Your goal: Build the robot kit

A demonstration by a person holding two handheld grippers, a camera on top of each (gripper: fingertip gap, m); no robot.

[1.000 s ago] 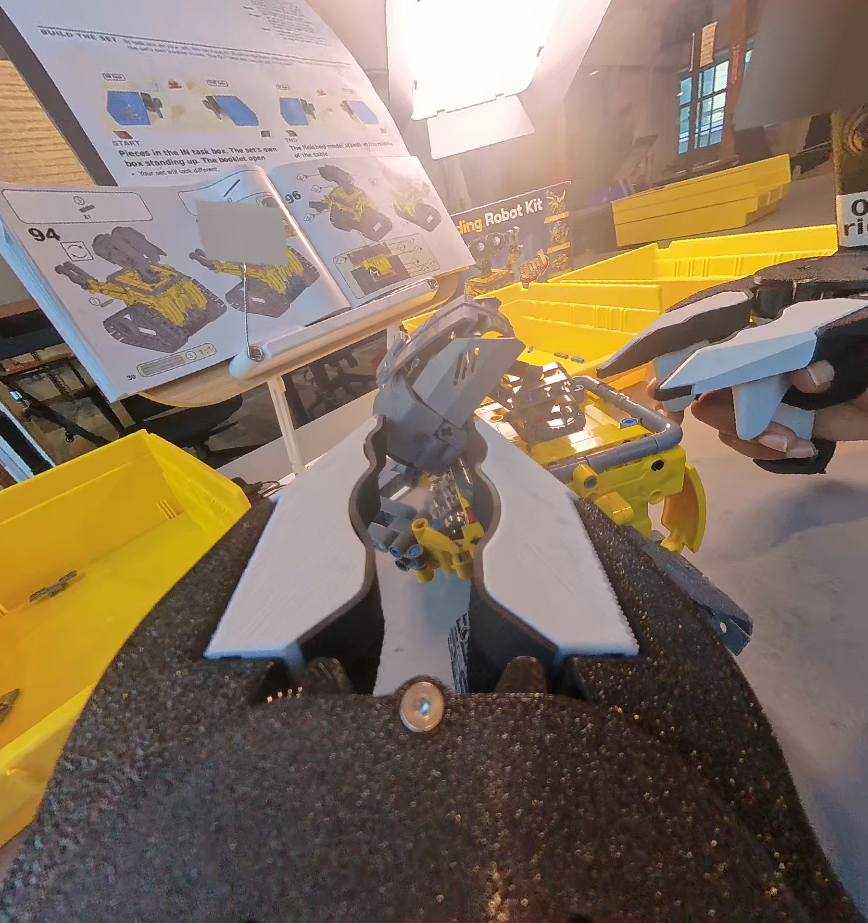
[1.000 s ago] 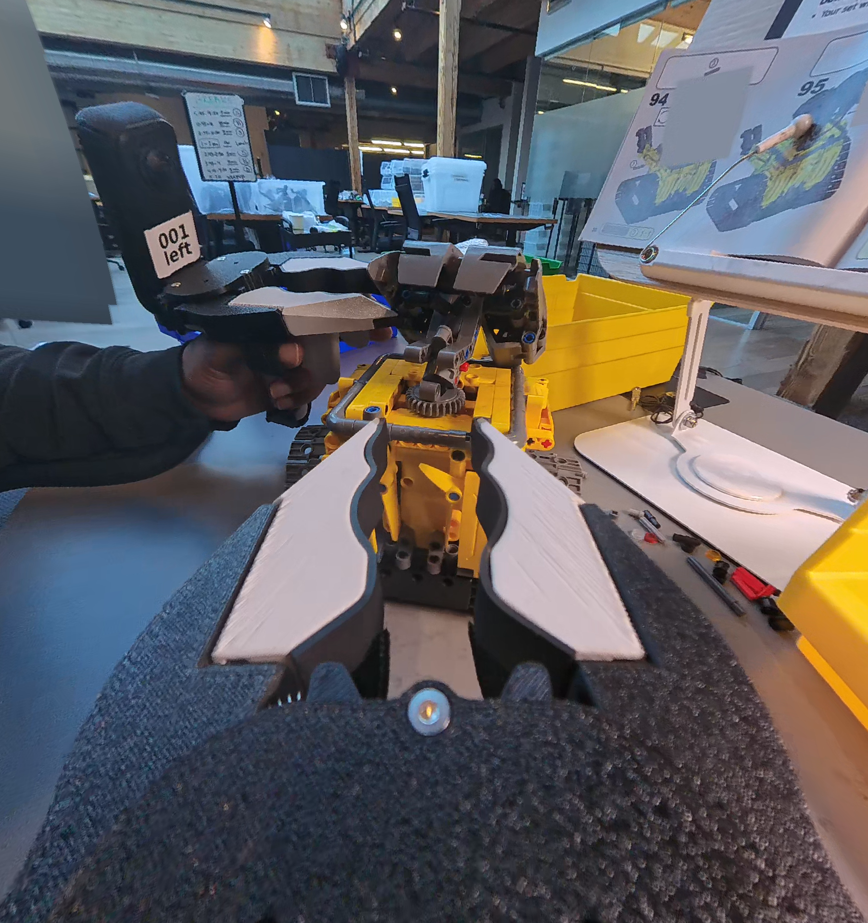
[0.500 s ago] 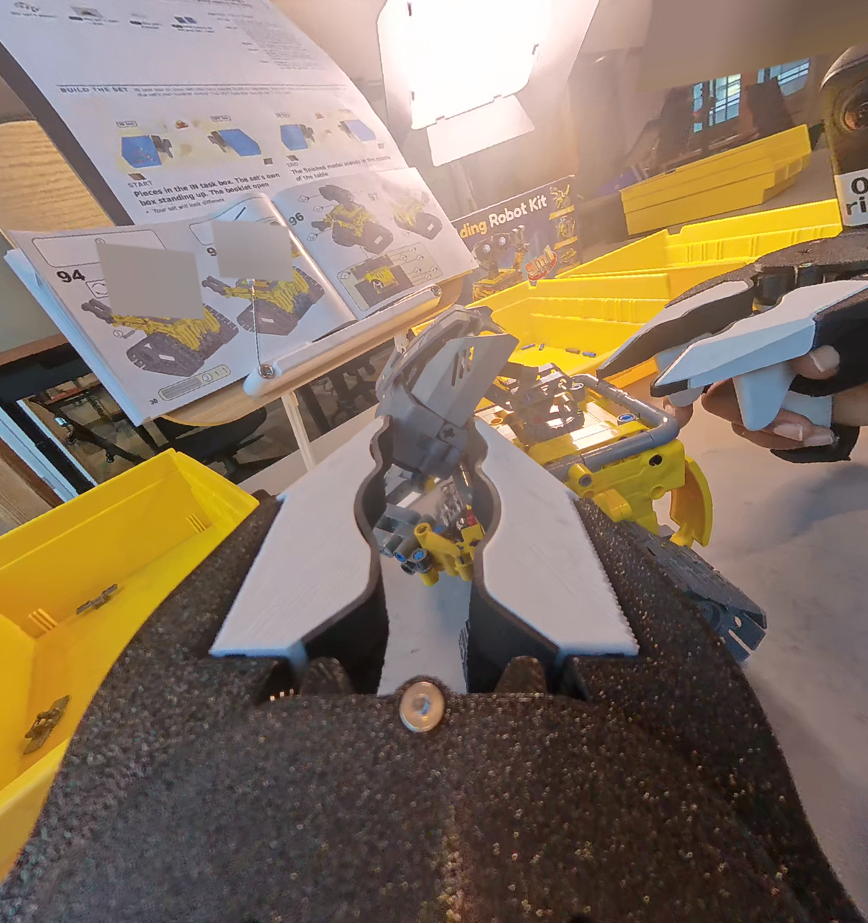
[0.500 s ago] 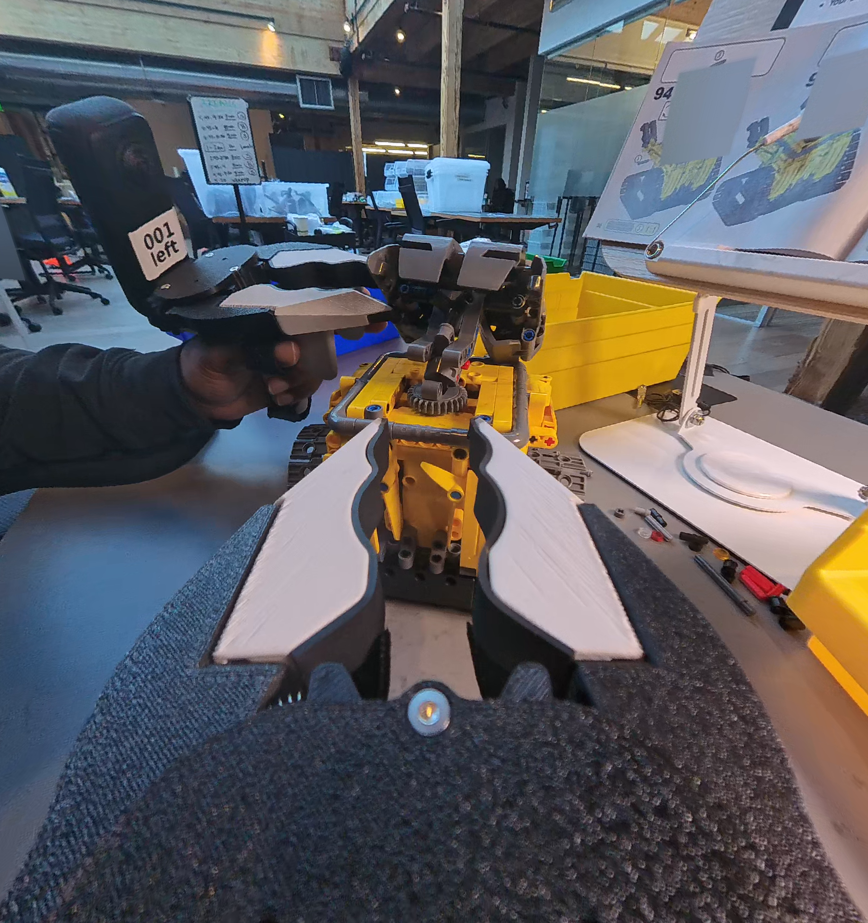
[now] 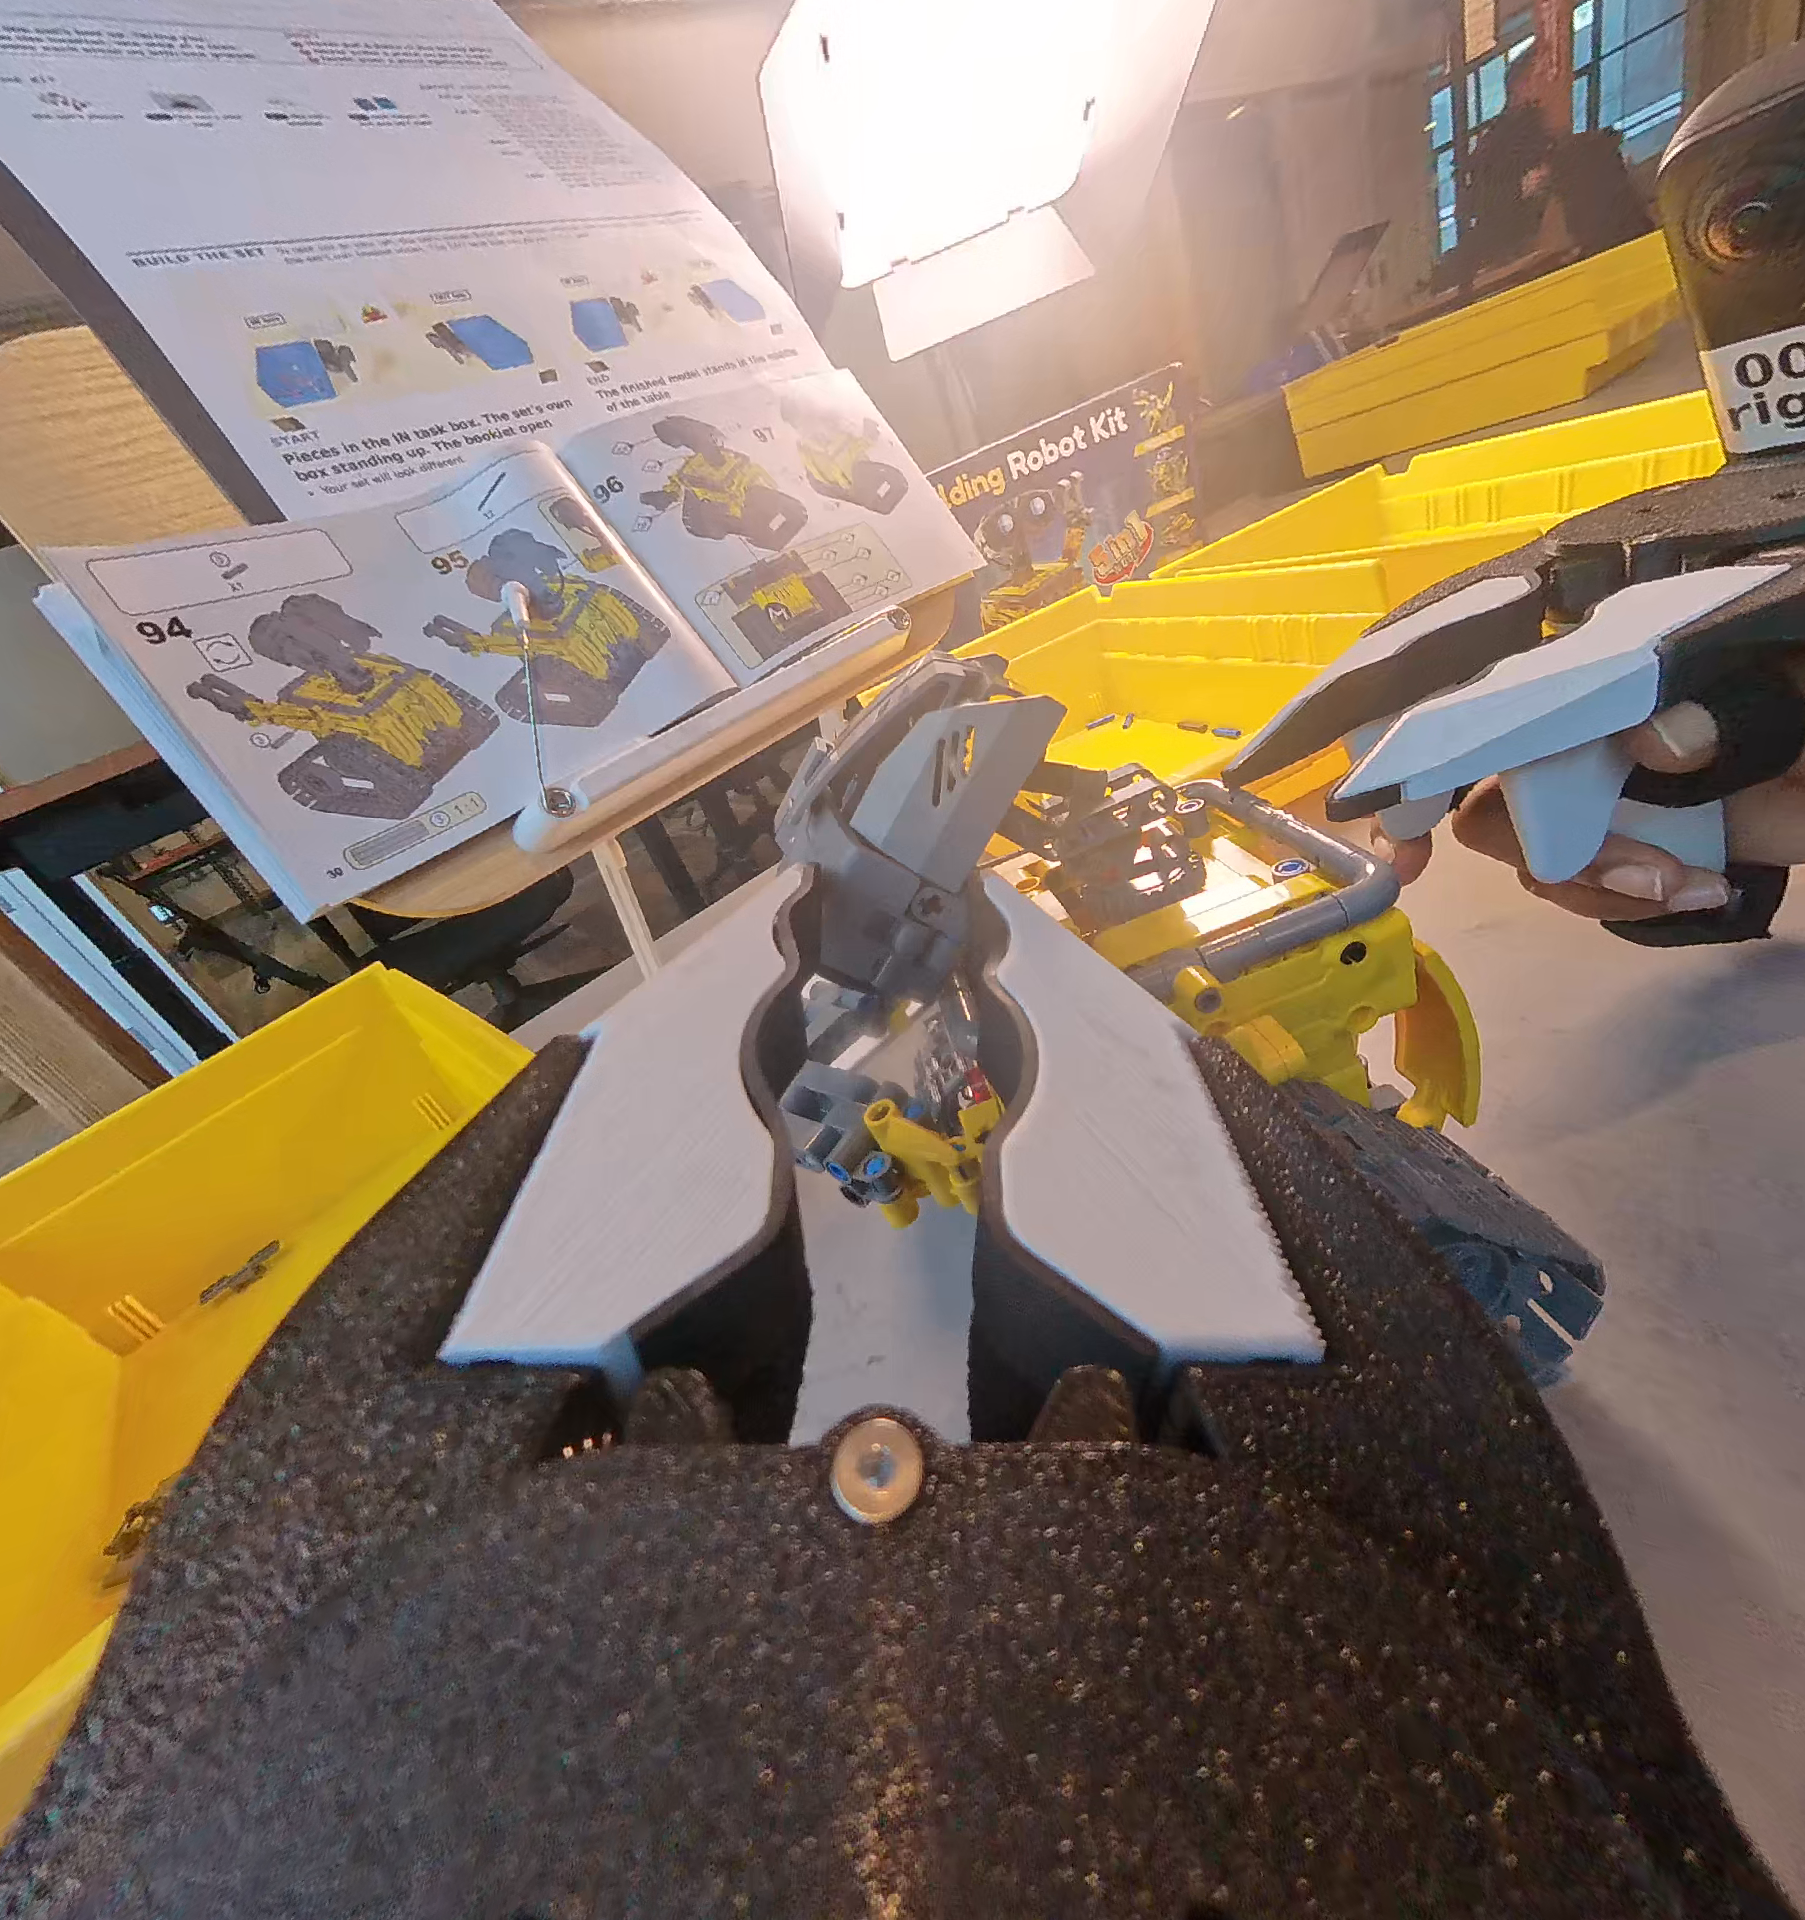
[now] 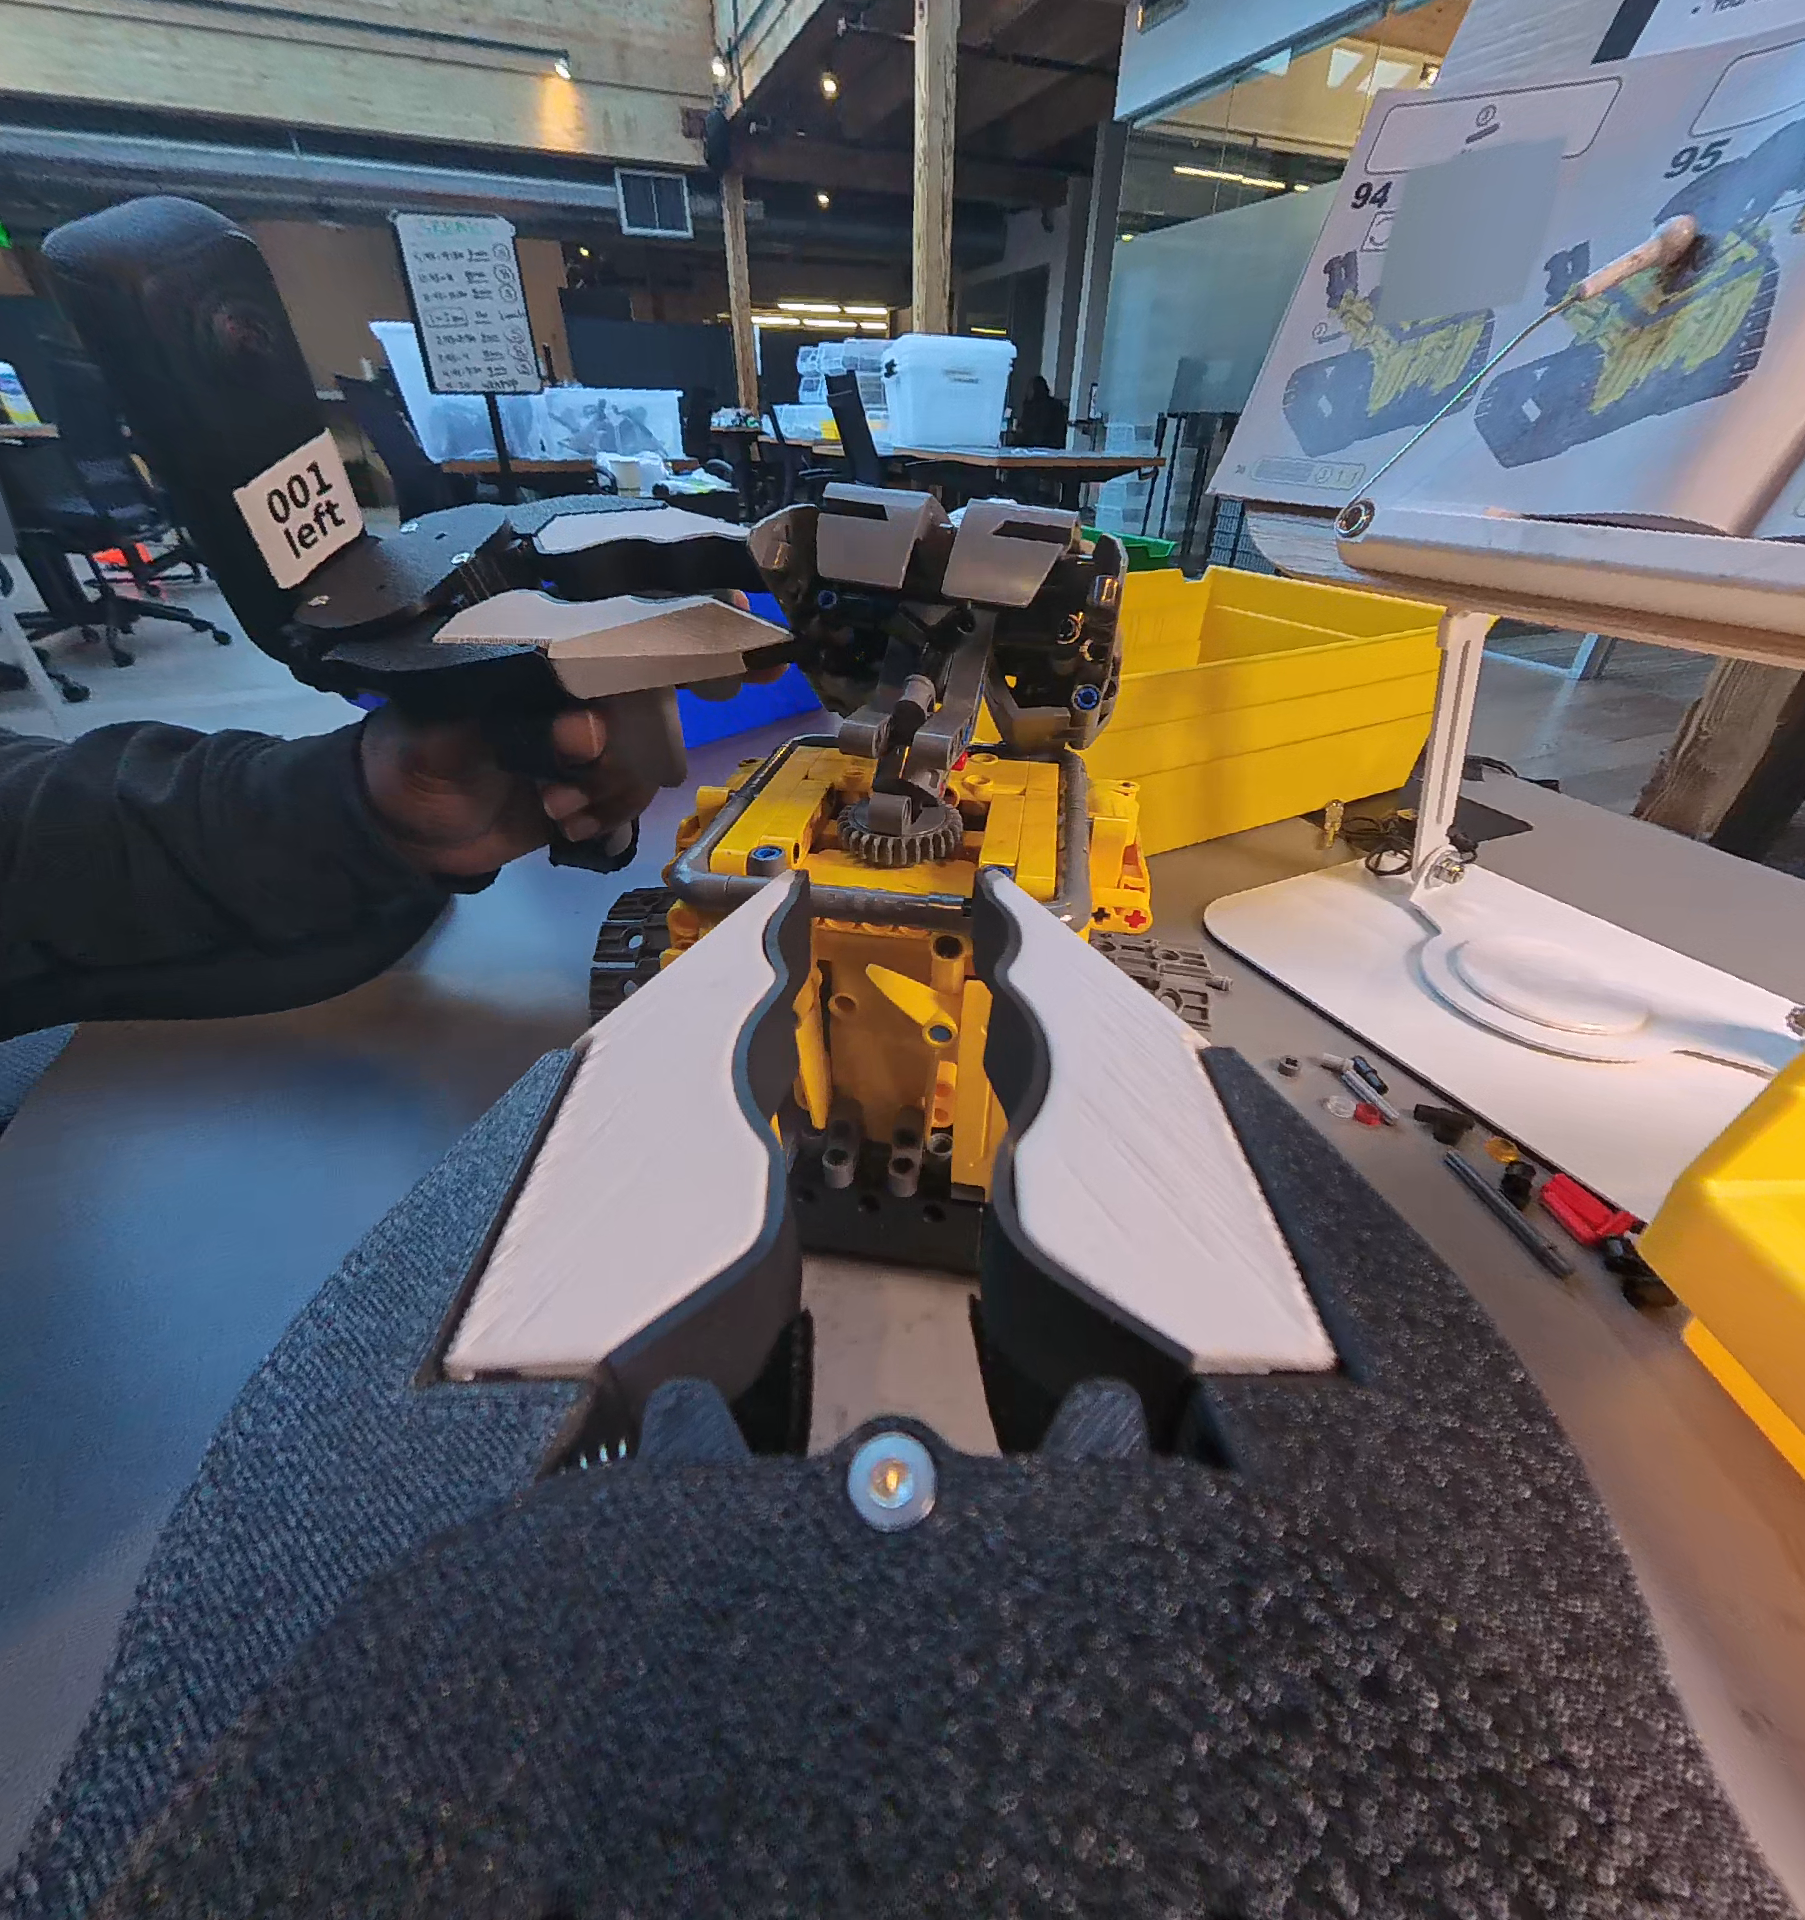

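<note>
A yellow brick-built robot model (image 6: 898, 997) on dark tracks stands on the grey table; it also shows in the left wrist view (image 5: 1282, 966). Its grey head (image 5: 908, 821) sits on a neck above a grey gear (image 6: 898, 831). My left gripper (image 5: 893, 894) is shut on the side of the head, also seen in the right wrist view (image 6: 763, 613). My right gripper (image 6: 890, 894) is held with a gap between its fingers. Its tips are at the grey tube frame (image 6: 732, 862) on the model's top rear edge, clamping nothing I can see. It also shows from the left (image 5: 1293, 784).
An open instruction booklet (image 5: 441, 665) rests on a white stand with a flat base (image 6: 1449, 977). Yellow bins stand to the left (image 5: 202, 1164), behind the model (image 6: 1272, 686) and at the right edge (image 6: 1771, 1247). Small loose parts (image 6: 1500, 1153) lie on the table. A kit box (image 5: 1064, 488) stands behind. One gripper's finger ends stand about 10 cm off the other's.
The left gripper stays shut on the head and has tilted slightly. The right gripper has kept its place at the model's rear, with the same finger gap.
</note>
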